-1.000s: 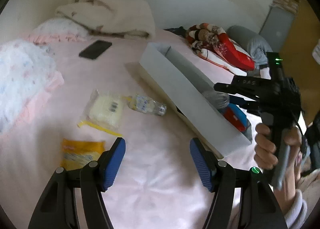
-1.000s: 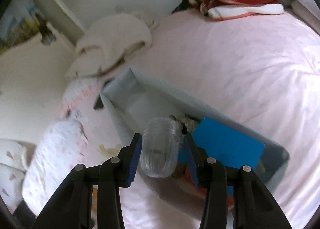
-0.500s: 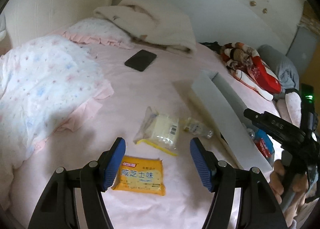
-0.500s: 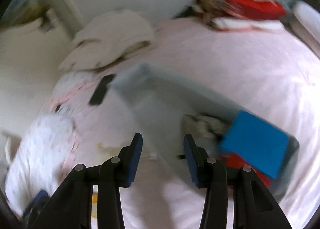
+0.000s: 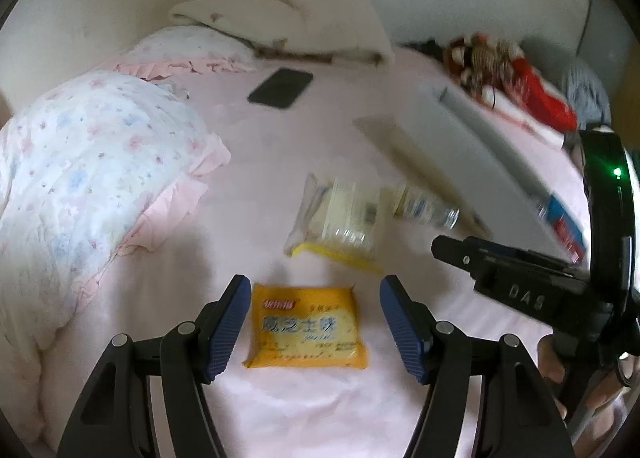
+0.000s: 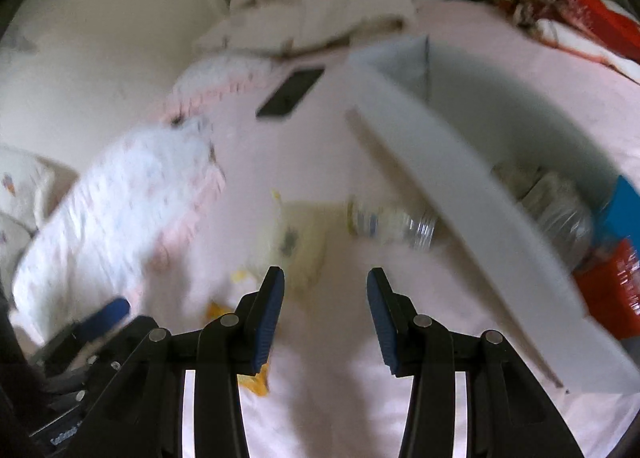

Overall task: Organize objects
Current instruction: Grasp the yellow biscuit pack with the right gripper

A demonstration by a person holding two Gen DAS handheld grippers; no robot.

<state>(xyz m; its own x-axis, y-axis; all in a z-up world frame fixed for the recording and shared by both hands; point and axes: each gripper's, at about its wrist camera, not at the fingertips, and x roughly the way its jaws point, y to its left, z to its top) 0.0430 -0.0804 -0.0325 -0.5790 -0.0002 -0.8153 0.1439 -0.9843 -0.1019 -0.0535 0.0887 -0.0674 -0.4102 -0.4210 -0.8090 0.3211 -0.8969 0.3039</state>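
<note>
Between the parted, empty jaws of my left tool [image 5: 316, 320] the yellow packet [image 5: 306, 332] lies flat on the bed [image 5: 240, 185], long axis running jaw to jaw, so I judge this hand the nearer. Beyond it come the clear bag [image 5: 340, 217] and small bottle [image 5: 424, 205], the bottle just beside the grey box [image 5: 480, 153]; my right tool [image 6: 326, 318] also stands open, gripping nothing.

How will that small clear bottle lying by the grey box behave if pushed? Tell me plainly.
The small clear bottle lies on its side on the soft pink bedsheet, so it would probably roll, though the bedding may slow it. It looks like thin plastic and nearly empty: likely light, and it could dent when squeezed.
</note>
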